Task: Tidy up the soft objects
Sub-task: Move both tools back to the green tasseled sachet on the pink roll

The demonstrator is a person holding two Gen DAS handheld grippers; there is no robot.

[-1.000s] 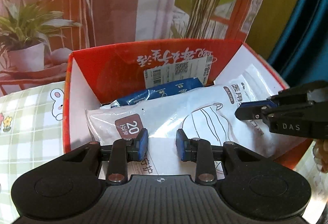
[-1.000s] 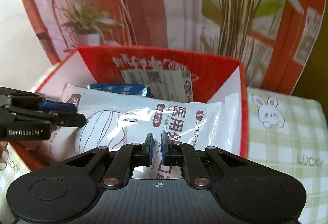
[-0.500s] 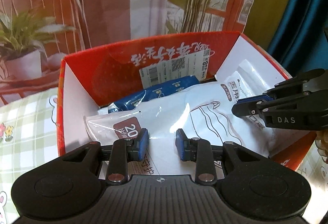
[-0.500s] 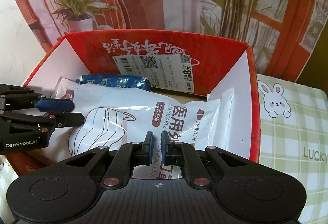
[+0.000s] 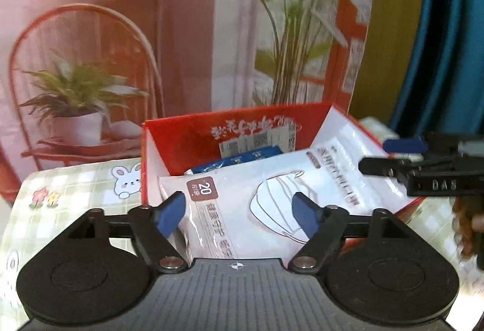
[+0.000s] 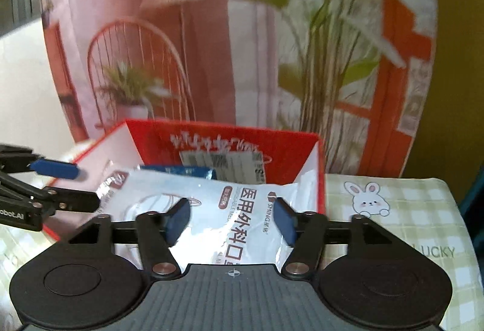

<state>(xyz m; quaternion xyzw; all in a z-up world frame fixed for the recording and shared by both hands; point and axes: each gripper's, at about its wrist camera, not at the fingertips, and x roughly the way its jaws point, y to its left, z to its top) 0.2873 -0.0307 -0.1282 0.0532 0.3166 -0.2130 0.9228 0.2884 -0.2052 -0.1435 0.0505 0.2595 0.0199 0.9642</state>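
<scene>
A white pack of face masks (image 5: 272, 194) lies across the top of a red cardboard box (image 5: 181, 134), its near edge hanging over the box's front rim. It also shows in the right wrist view (image 6: 230, 207), in the same box (image 6: 230, 137). A blue pack (image 5: 242, 160) lies under it at the back, also visible from the right wrist (image 6: 178, 171). My left gripper (image 5: 239, 214) is open, jaws wide on either side of the pack's near edge, holding nothing. My right gripper (image 6: 231, 222) is open too, just above the pack's near edge.
The box stands on a green checked cloth with rabbit prints (image 6: 393, 210). A printed backdrop with plants and a chair (image 5: 211, 43) stands right behind the box. A blue curtain (image 5: 438, 43) hangs at the far right. Each gripper shows at the edge of the other's view.
Both grippers opened wide and let go of the mask pack, which now rests on the box. Both pulled back and tilted up, so the box looks smaller and farther.
</scene>
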